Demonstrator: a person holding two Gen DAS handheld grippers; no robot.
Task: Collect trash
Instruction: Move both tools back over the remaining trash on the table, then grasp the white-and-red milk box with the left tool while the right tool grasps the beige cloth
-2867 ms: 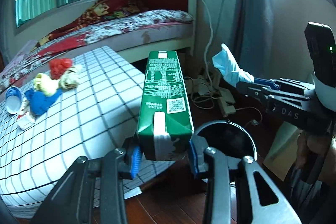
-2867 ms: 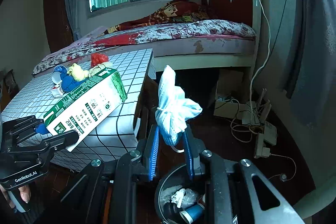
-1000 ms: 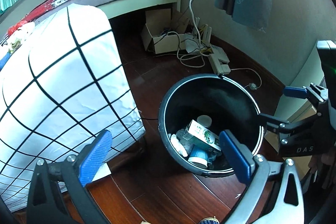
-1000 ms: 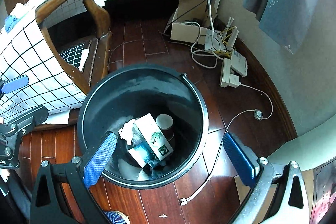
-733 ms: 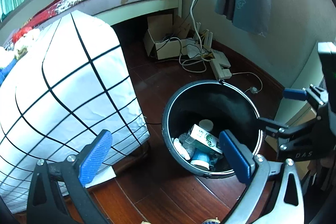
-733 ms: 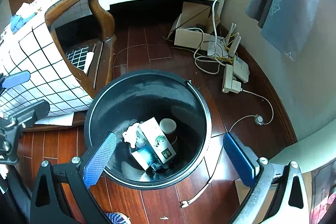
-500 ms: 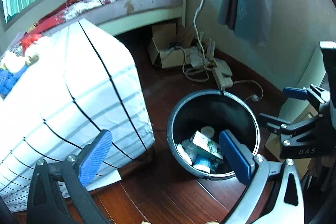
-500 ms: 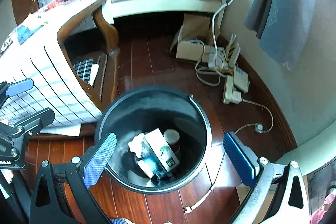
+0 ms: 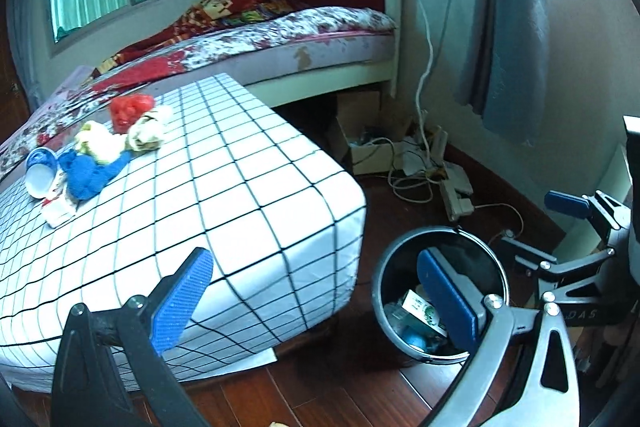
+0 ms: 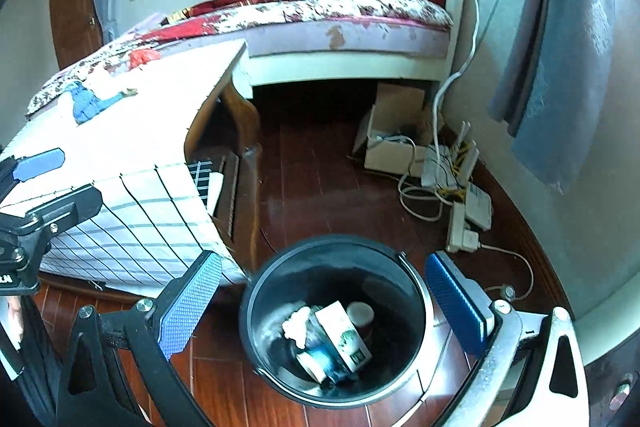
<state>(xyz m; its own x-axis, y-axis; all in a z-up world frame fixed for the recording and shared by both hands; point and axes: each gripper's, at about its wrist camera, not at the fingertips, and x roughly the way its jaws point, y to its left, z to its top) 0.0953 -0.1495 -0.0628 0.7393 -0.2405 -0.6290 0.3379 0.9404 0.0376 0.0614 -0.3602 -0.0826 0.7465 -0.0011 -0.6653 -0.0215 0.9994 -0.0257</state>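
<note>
The checked surface [image 9: 224, 195] carries a far-corner heap of trash [image 9: 96, 151], well apart from the left gripper [image 9: 312, 299], jaws wide and empty. The bin [image 10: 256, 311] sits between the right gripper [image 10: 320, 303] jaws, also wide, holding a carton [image 10: 344, 339] and what looks like cups.

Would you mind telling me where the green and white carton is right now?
The green and white carton lies inside the black trash bin on the wooden floor, low in the right wrist view, beside a white cup and crumpled tissue.
</note>
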